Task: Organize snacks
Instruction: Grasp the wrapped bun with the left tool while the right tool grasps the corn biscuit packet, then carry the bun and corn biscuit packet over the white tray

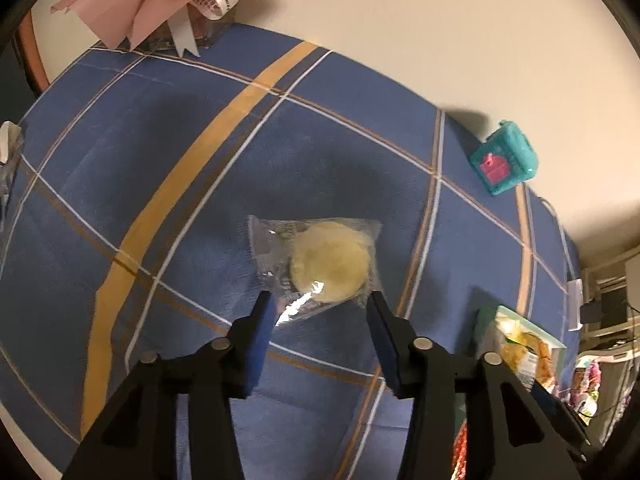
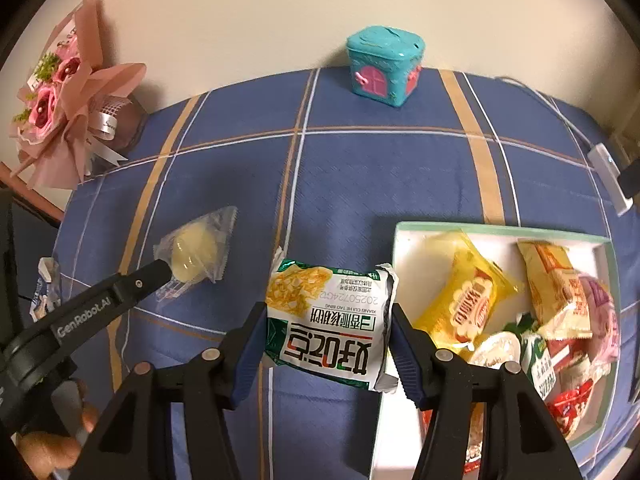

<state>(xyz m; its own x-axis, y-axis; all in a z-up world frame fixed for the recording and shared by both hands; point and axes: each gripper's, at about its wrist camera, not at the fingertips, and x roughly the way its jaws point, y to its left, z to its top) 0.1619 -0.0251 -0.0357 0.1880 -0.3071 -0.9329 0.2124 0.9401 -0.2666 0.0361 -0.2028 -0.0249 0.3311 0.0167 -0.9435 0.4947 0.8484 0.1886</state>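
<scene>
A round pale-yellow cake in a clear wrapper (image 1: 320, 264) lies on the blue plaid cloth; it also shows in the right wrist view (image 2: 196, 254). My left gripper (image 1: 320, 304) is open, its fingertips either side of the wrapper's near edge. My right gripper (image 2: 328, 316) is shut on a white-and-green snack packet (image 2: 332, 320), held beside the left rim of a white box (image 2: 404, 240) that holds several snack packets (image 2: 468, 300). The left gripper's arm (image 2: 100, 300) shows in the right wrist view.
A teal toy house (image 2: 384, 68) stands at the table's far edge by the wall; it also shows in the left wrist view (image 1: 504, 158). A pink bouquet (image 2: 68, 96) lies at the far left. A small wrapper (image 2: 44, 288) lies at the left edge.
</scene>
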